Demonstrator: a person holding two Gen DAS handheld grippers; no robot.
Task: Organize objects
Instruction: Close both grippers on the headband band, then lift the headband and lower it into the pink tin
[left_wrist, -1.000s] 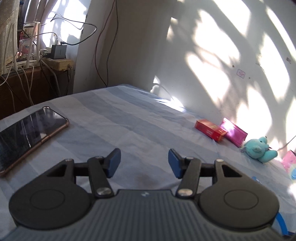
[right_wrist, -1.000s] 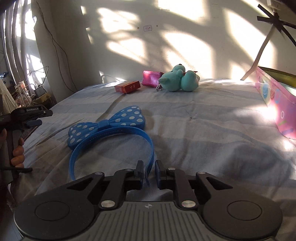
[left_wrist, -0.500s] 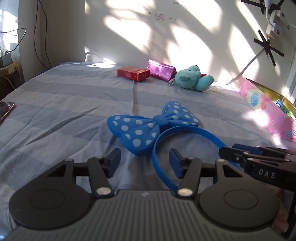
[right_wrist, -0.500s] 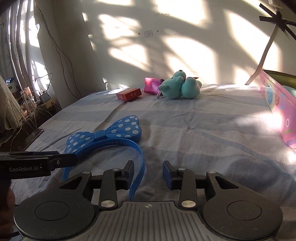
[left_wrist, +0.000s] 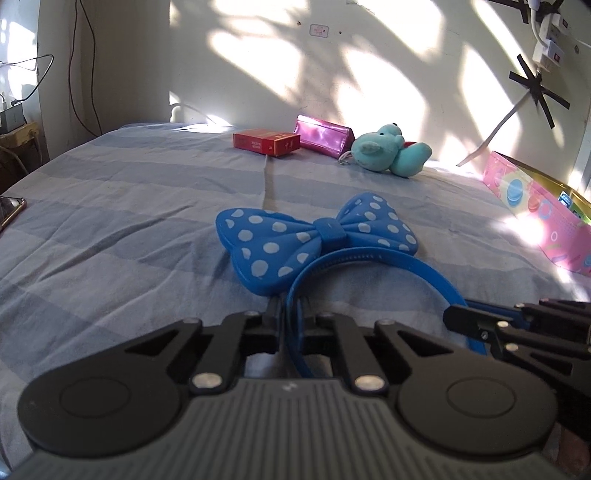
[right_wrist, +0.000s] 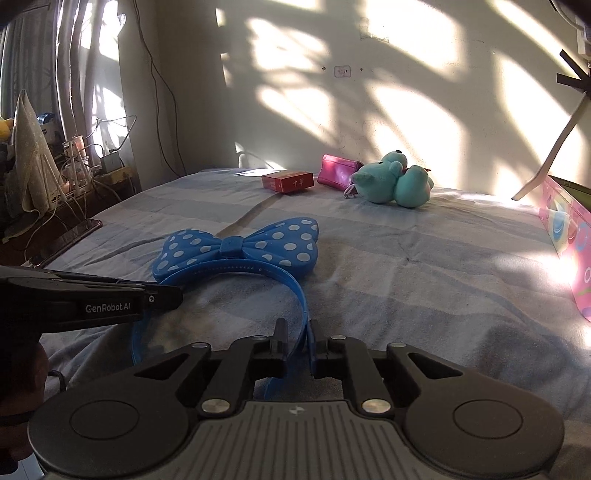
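A blue headband with a polka-dot bow (left_wrist: 317, 240) lies on the striped bedsheet; it also shows in the right wrist view (right_wrist: 240, 251). My left gripper (left_wrist: 291, 325) is shut on the left end of the band. My right gripper (right_wrist: 297, 339) is shut on the right end of the band. Each gripper shows in the other's view: the right one (left_wrist: 517, 328) and the left one (right_wrist: 92, 302).
A red box (left_wrist: 266, 142), a magenta pouch (left_wrist: 323, 136) and a teal plush toy (left_wrist: 388, 151) lie by the far wall. A pink patterned box (left_wrist: 539, 218) stands at the right edge. A phone (left_wrist: 9, 210) lies at the left edge.
The left gripper swung round from the phone to the headband and closed on its left end. The right gripper opened briefly, then closed on the right end.
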